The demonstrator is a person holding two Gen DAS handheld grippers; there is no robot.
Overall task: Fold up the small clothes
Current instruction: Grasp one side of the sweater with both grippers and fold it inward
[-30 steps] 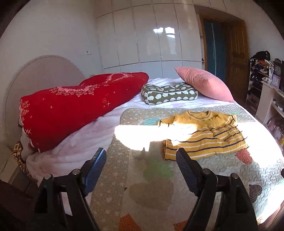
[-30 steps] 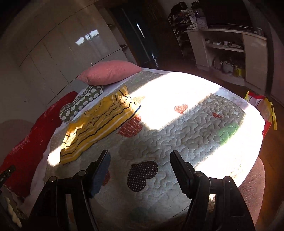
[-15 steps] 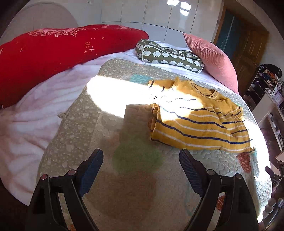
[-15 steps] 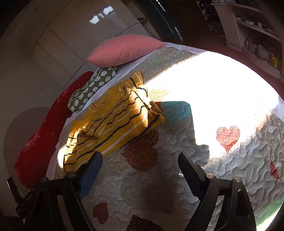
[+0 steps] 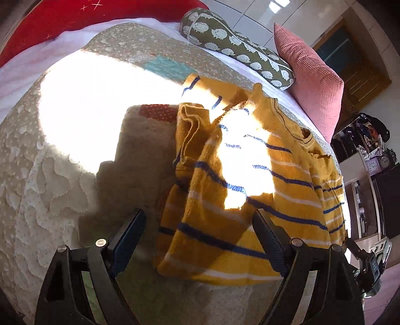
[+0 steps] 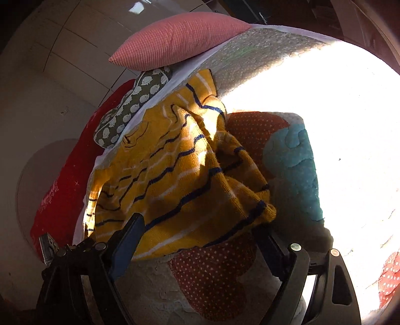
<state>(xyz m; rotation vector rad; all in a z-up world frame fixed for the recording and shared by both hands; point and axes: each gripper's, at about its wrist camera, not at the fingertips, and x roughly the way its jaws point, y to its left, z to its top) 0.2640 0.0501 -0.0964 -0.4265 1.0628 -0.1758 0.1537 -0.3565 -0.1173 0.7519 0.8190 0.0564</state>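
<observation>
Folding barely begun, by the look of things.

Left of the sweater: bare quilt (image 5: 62,175) in sun and shadow, red bolster (image 5: 75,17) far beyond at the bed's head. Left tongs (image 5: 198,233) spread wide, gripping nothing, poised just above the sweater's near left hem corner; whether a pad touches cloth cannot be told.

Sweater (image 5: 250,180) itself: yellow with navy and white stripes, lying on the quilt, roughly flat but rumpled. Left sleeve bunched and doubled over onto the body's edge, more crumple than fold. Collar toward the pillows, hem toward the tongs. No clean crease anywhere, no halves laid together. Green pillow (image 5: 237,47) and pink pillow (image 5: 310,82) beyond the collar, apart from it.

Right of the sweater: right tongs (image 6: 197,233) also spread wide, having just been opening, with the sweater's near right hem corner lying between and beneath them, not pinched. That corner humped up off the quilt in the right wrist view. More quilt past it, washed out by sun.

Done so far, judging by the lie of the cloth: garment spread out, both tongs brought to the hem corners. Left to do: grasping both corners, straightening the sleeves, and every actual fold.
</observation>
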